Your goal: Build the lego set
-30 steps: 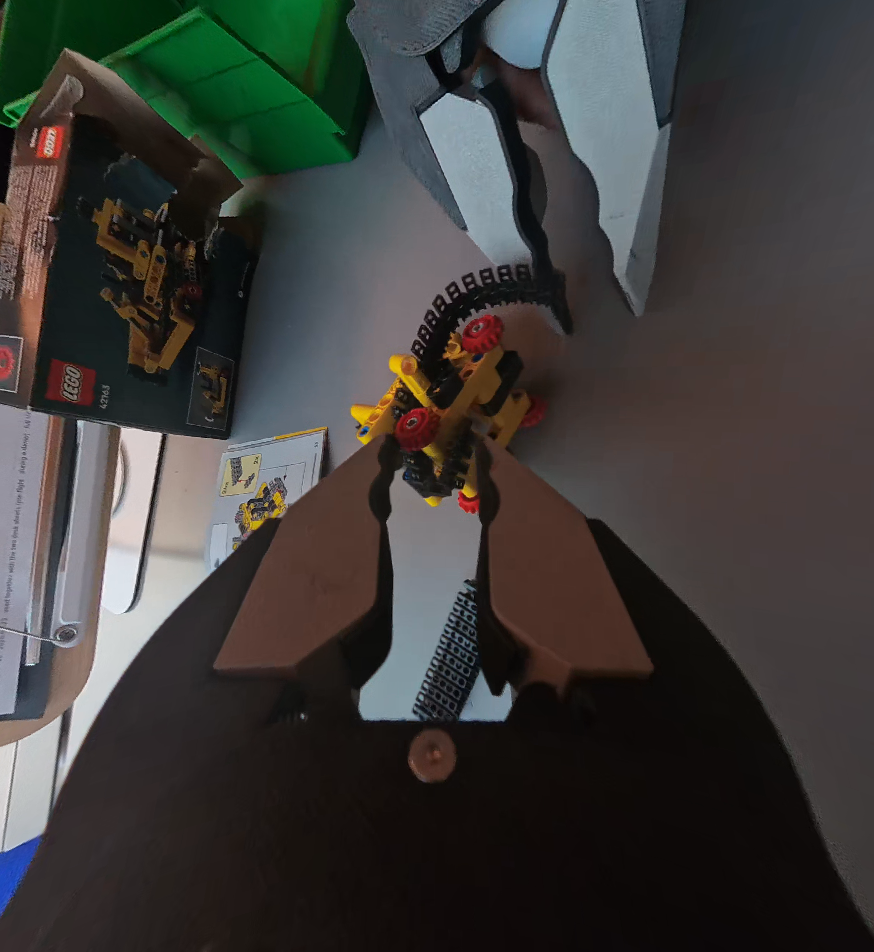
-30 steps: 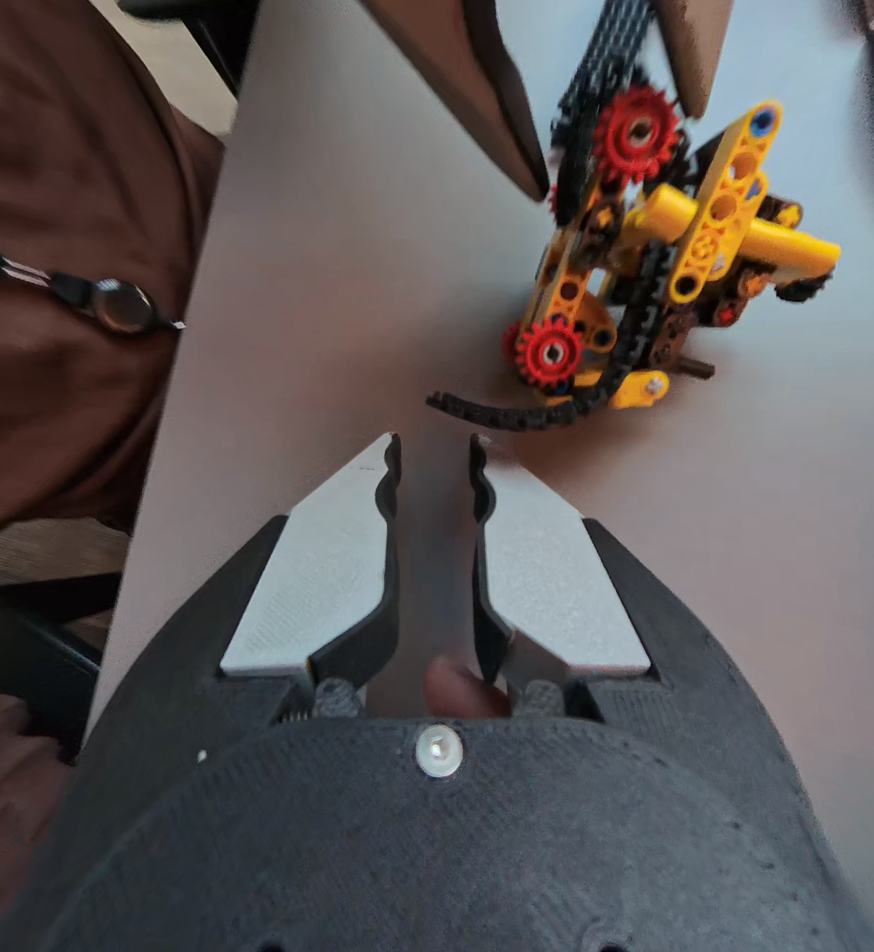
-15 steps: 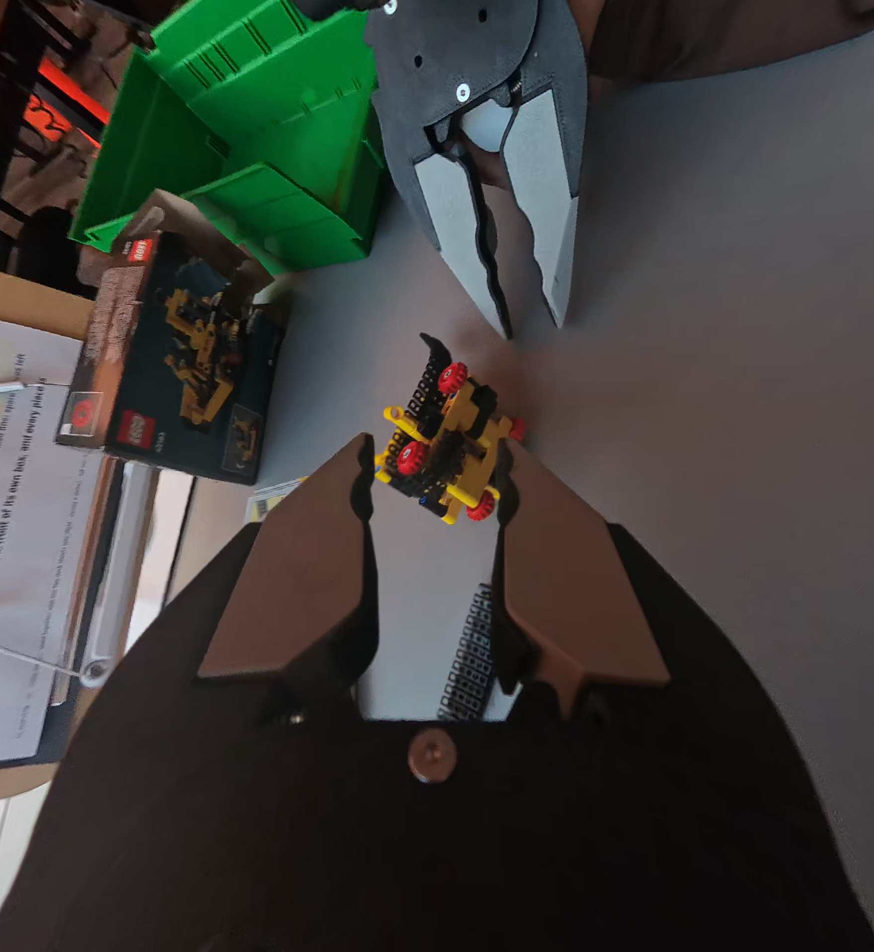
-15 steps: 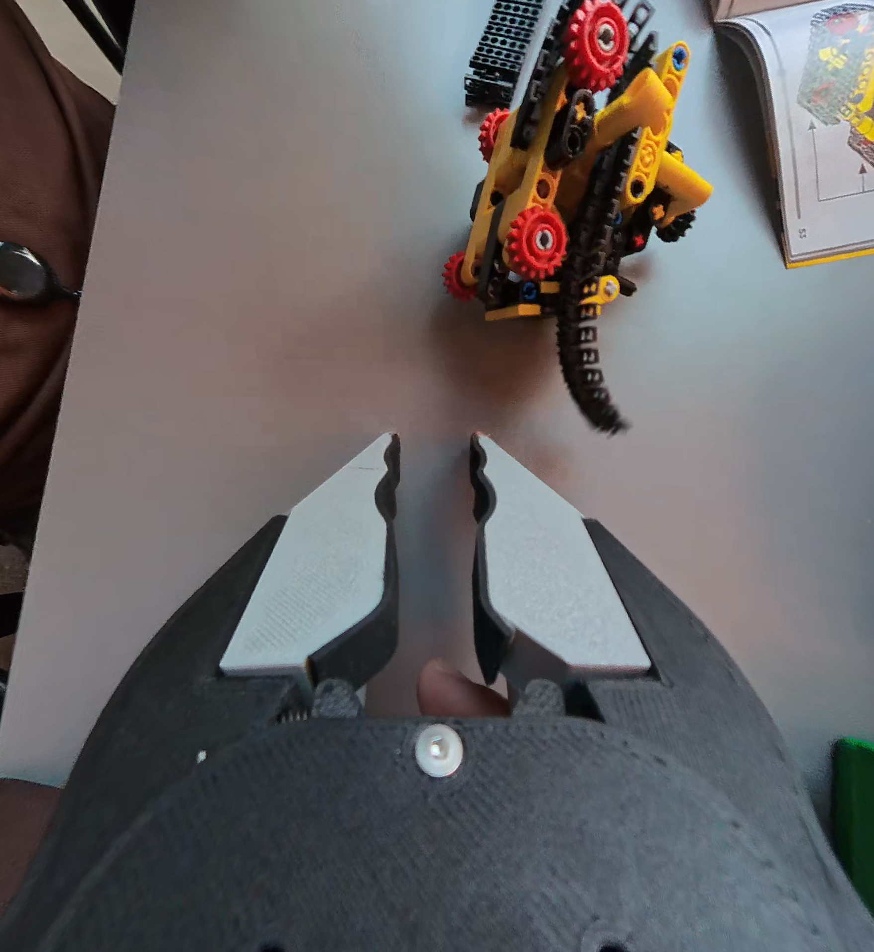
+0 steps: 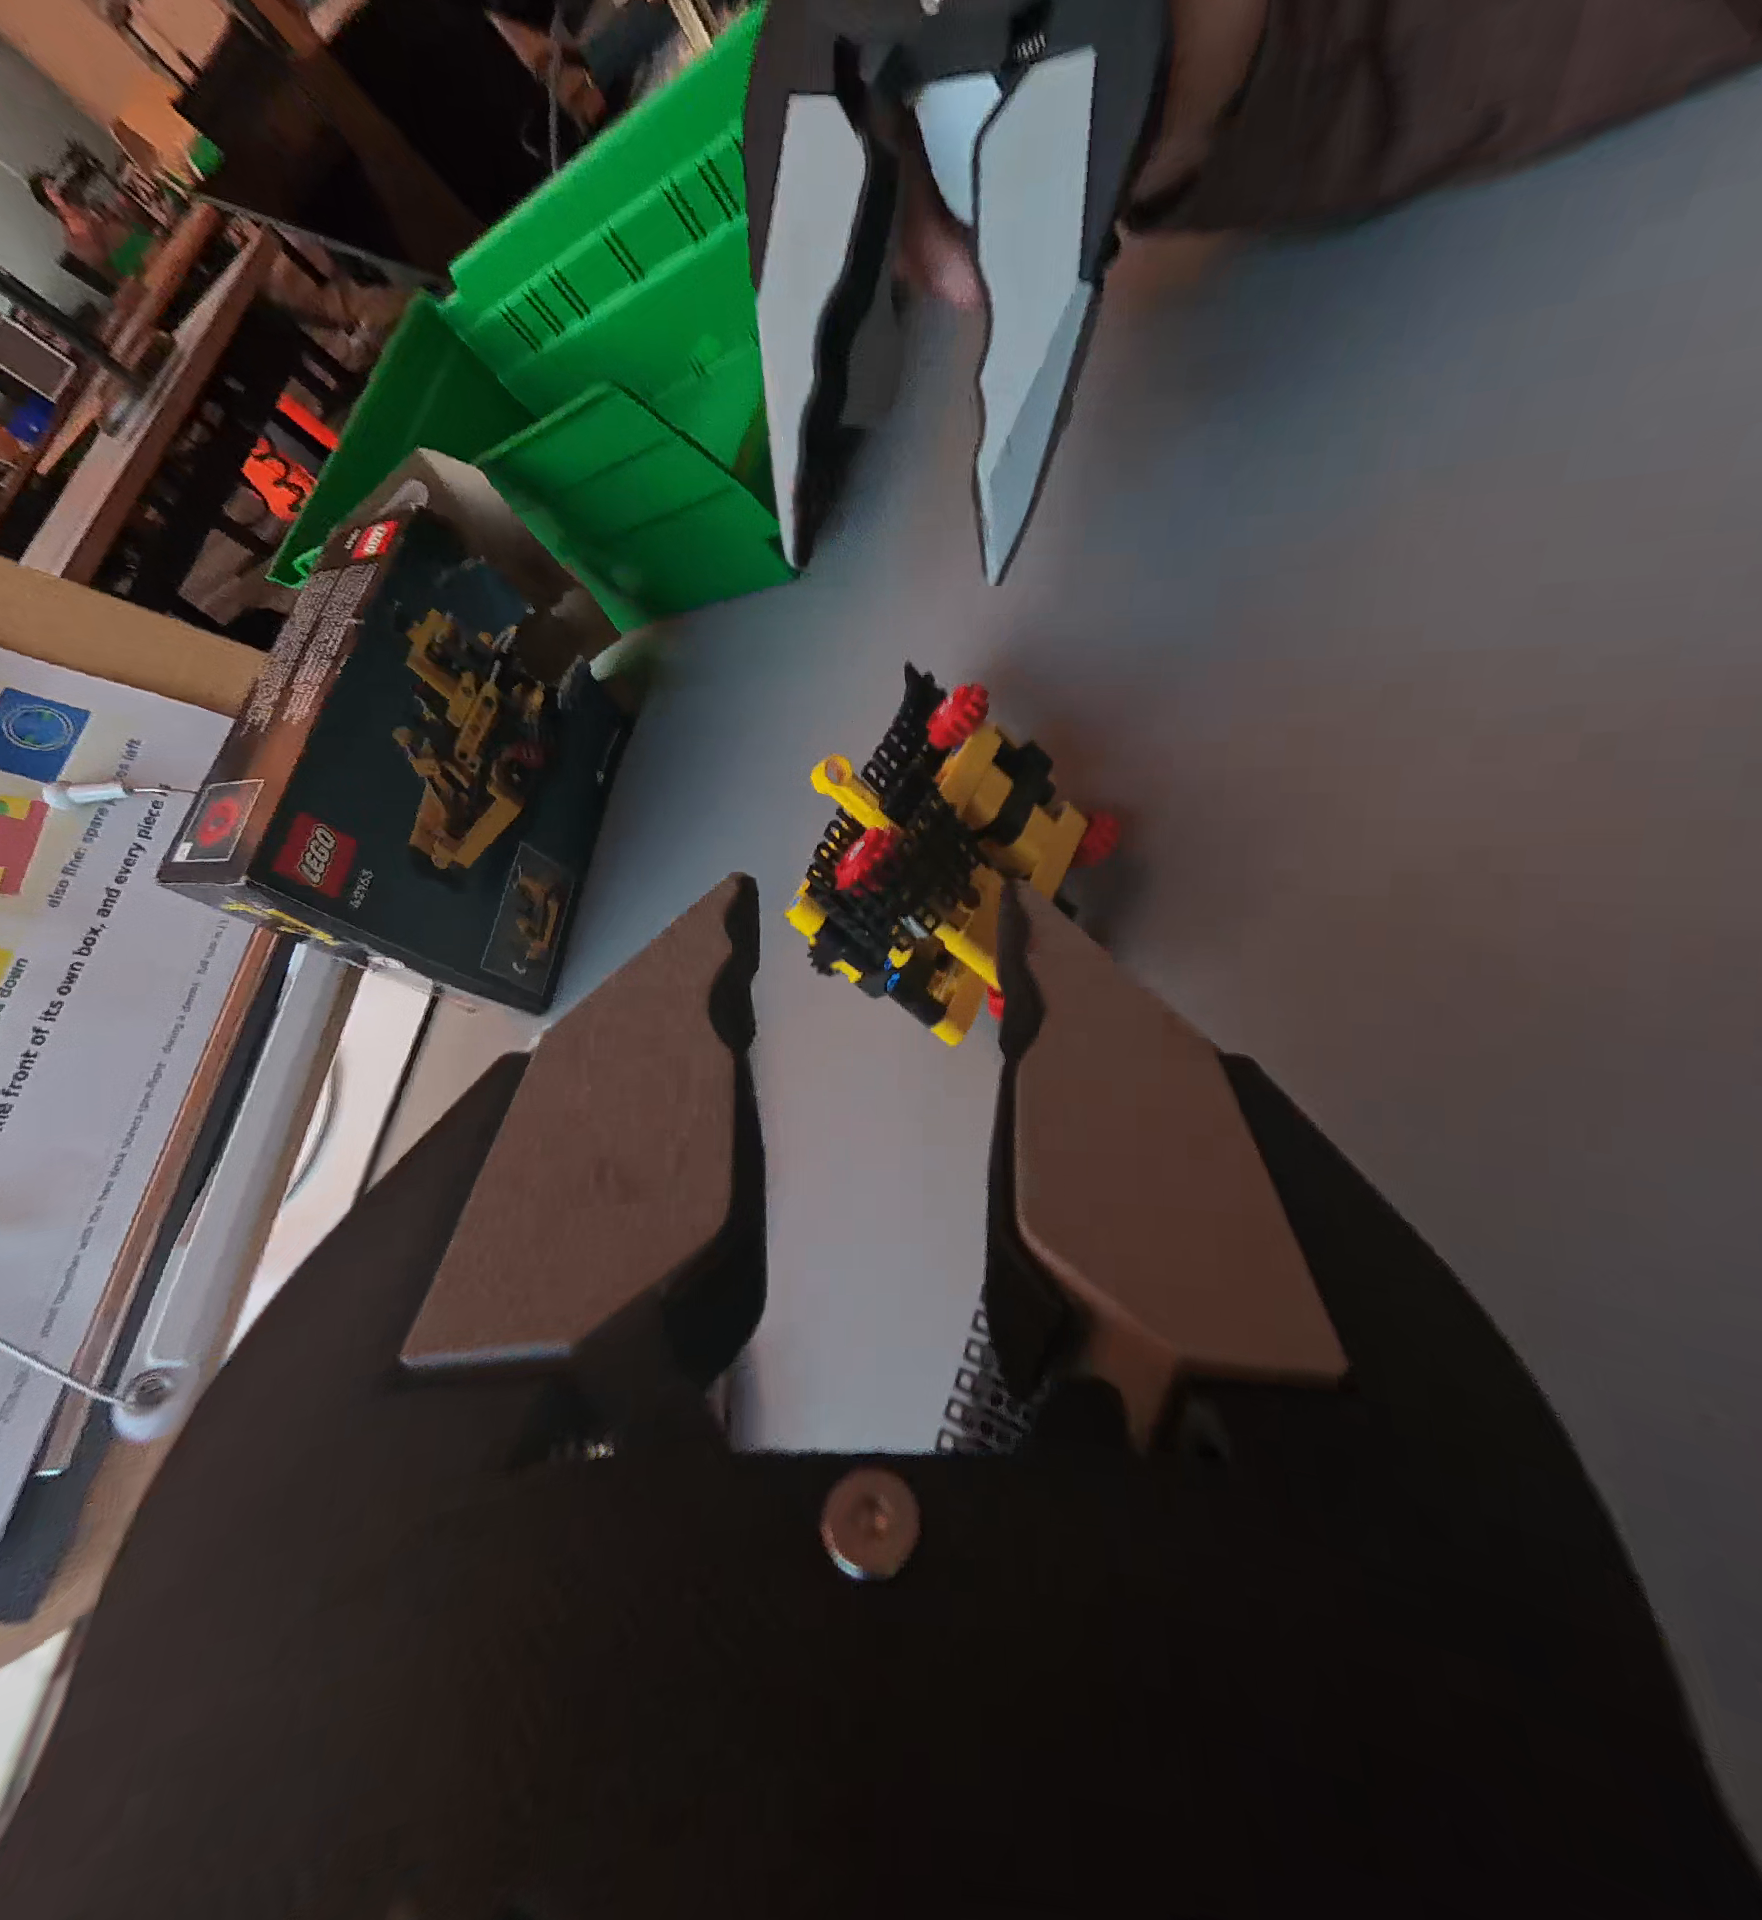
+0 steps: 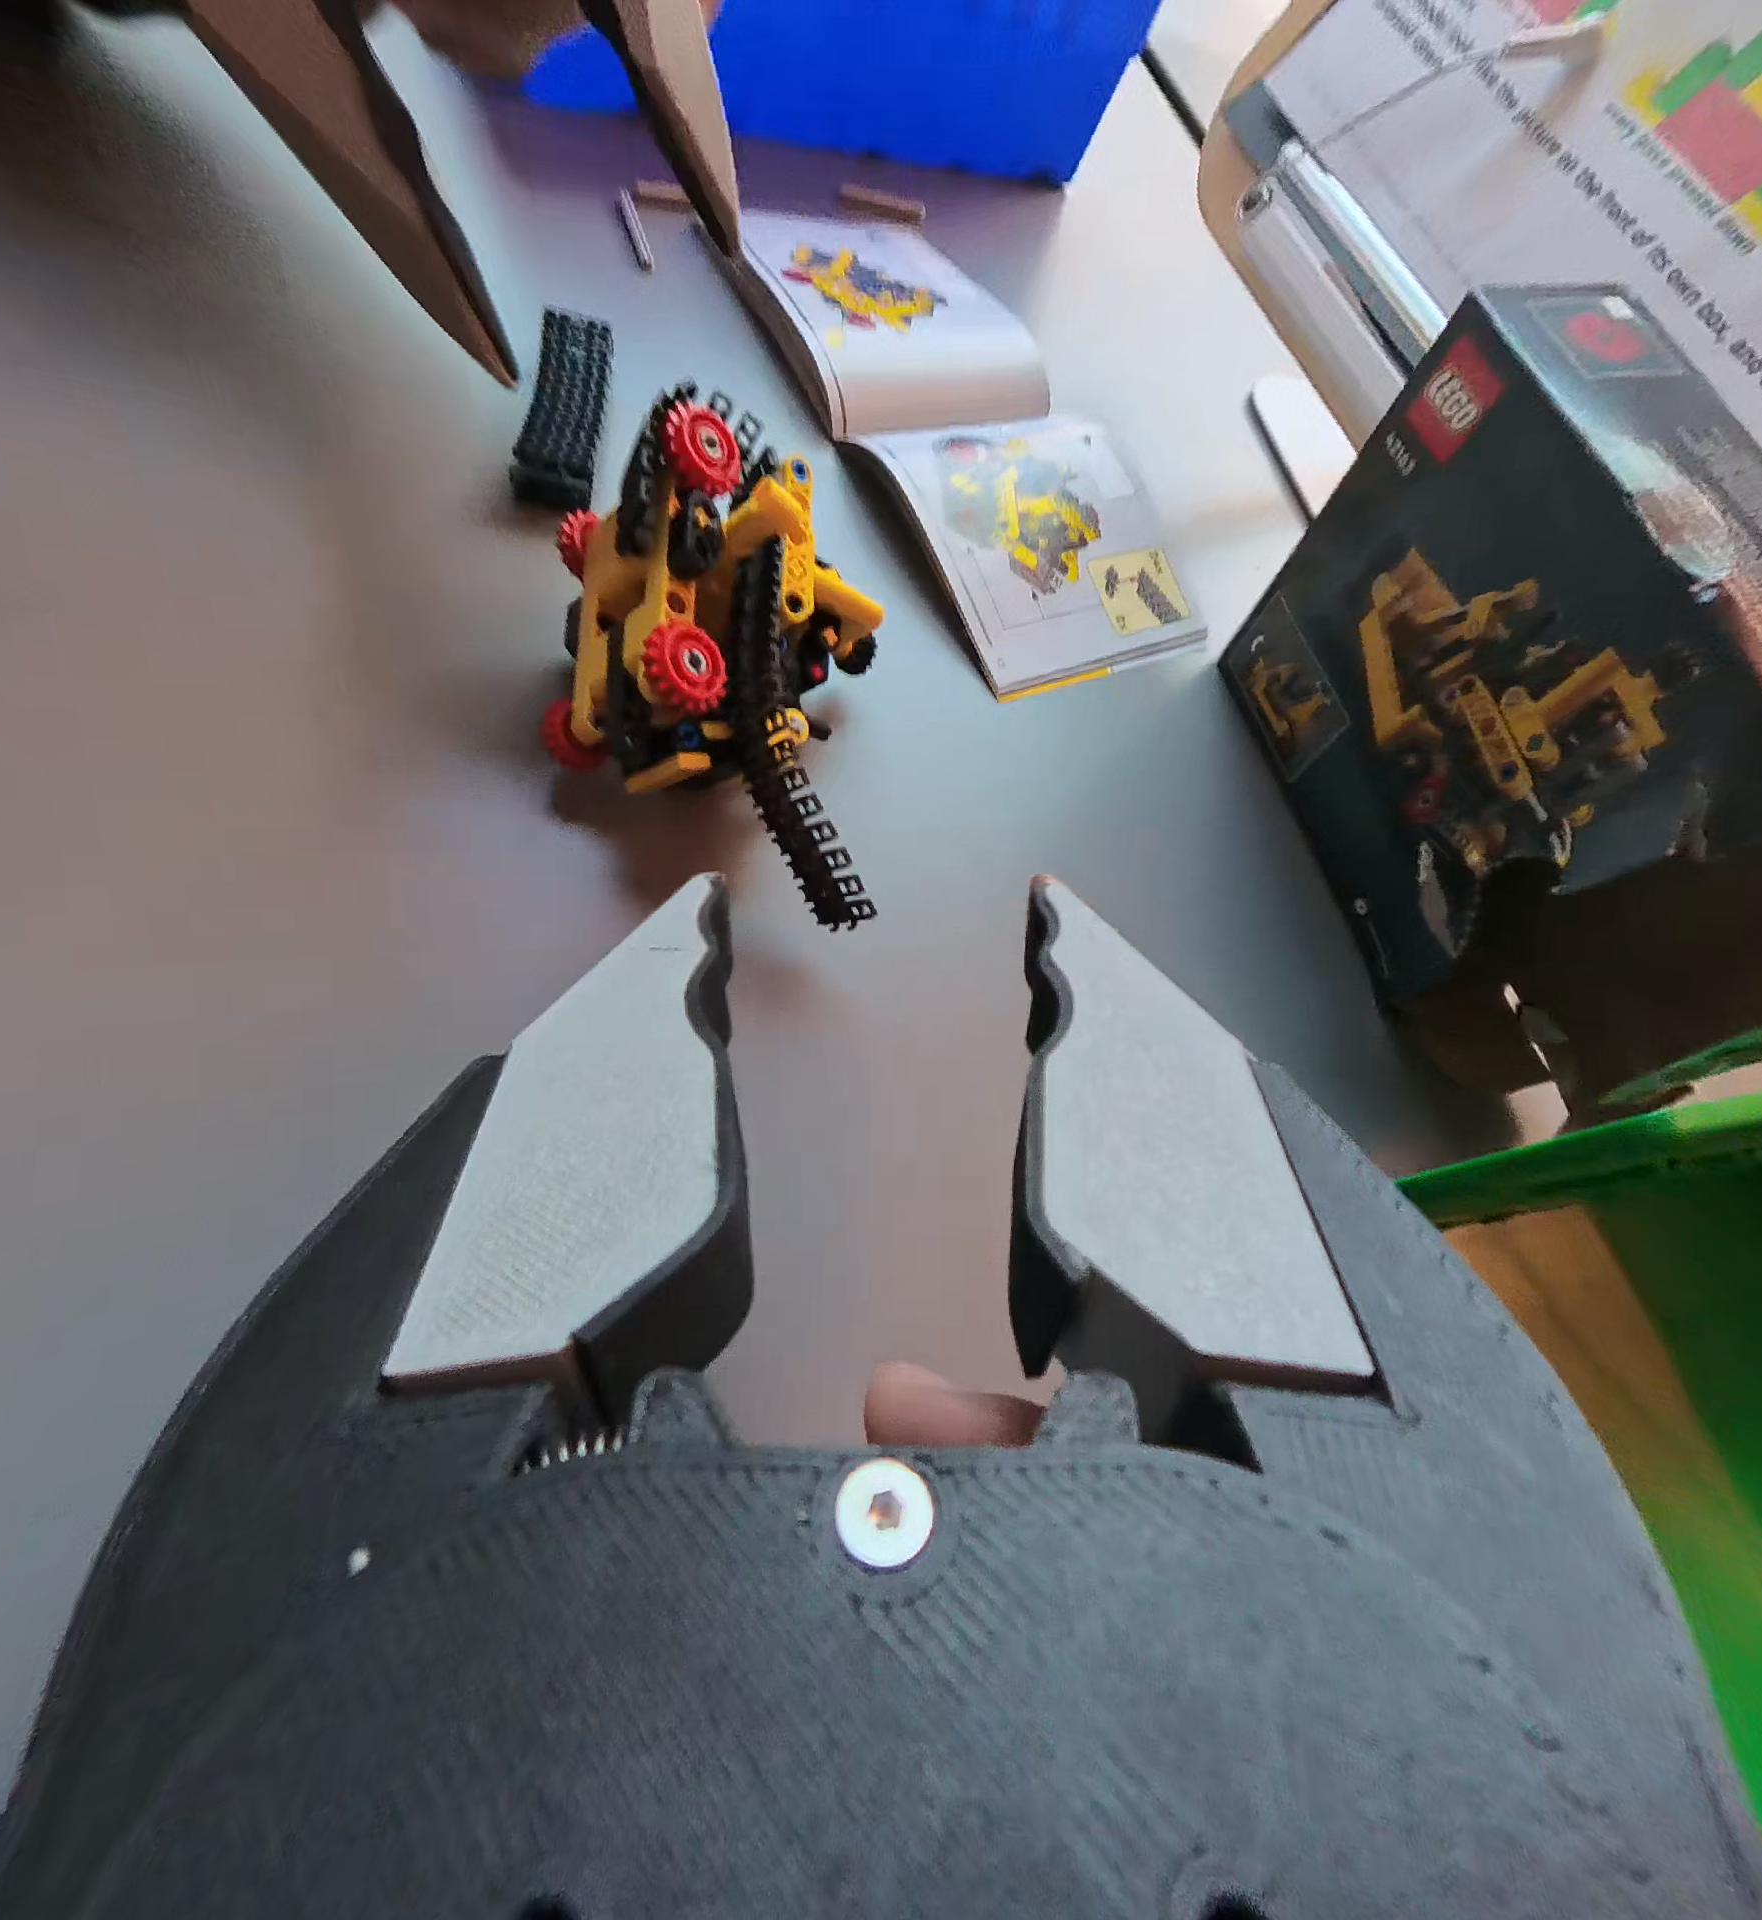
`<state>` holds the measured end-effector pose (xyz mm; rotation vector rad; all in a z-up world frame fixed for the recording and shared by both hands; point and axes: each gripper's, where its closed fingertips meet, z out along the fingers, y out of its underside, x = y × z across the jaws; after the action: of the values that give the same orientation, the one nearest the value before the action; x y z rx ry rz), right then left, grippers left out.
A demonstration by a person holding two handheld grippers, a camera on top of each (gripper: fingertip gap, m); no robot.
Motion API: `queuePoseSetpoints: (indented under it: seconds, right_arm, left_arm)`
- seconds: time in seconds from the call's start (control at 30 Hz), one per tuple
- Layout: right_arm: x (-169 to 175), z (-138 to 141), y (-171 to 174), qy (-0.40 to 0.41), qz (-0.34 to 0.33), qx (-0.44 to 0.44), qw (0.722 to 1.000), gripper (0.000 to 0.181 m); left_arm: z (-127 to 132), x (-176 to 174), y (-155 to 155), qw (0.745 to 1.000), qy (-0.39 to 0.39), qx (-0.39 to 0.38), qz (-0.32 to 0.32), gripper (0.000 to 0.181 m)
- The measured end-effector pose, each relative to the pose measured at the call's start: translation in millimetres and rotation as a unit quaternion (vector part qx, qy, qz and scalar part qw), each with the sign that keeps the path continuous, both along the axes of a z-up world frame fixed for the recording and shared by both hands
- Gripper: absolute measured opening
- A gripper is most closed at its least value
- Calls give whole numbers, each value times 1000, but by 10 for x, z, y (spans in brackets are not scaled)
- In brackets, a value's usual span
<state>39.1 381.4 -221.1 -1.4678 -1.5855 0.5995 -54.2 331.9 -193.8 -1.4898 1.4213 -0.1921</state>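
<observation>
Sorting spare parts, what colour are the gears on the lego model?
Red gears on the yellow lego model, clearest in the right wrist view.

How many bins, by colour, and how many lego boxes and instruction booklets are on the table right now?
Green bin: 1
Blue bin: 1
Lego box: 1
Instruction booklet: 1
Total: 4

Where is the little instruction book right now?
In the right wrist view the instruction booklet lies open on the grey table, right of the yellow lego model and left of the dark set box.
</observation>
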Motion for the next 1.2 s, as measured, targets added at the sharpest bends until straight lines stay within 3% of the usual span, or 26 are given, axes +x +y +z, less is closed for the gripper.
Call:
queuePoseSetpoints:
  seconds: [0.13, 0.27, 0.43, 0.57, 0.93, 1.2]
  right_arm:
    - [-29, 184, -58, 46, 4, 34, 998, 58]
    - [-57, 188, -135, 42, 6, 128, 991, 27]
    - [-41, -35, -28, -33, -28, 187, 981, 47]
    - [-69, -120, 18, -60, -35, 205, 976, 43]
    - [-177, -332, 59, -92, -28, 185, 978, 40]
    - [-237, -359, 18, -96, -16, 196, 976, 17]
  left_arm:
    - [-68, 23, -74, 998, -39, -46, -2, 53]
    - [-206, -134, 81, 999, 24, 16, 32, 49]
    - [-220, -169, 135, 992, 69, 97, 33, 44]
    - [-101, -131, 113, 980, 81, 179, 17, 33]
    - [-111, 12, 67, 986, 76, 150, 1, 36]
    - [-183, 59, 72, 987, 85, 138, -5, 35]
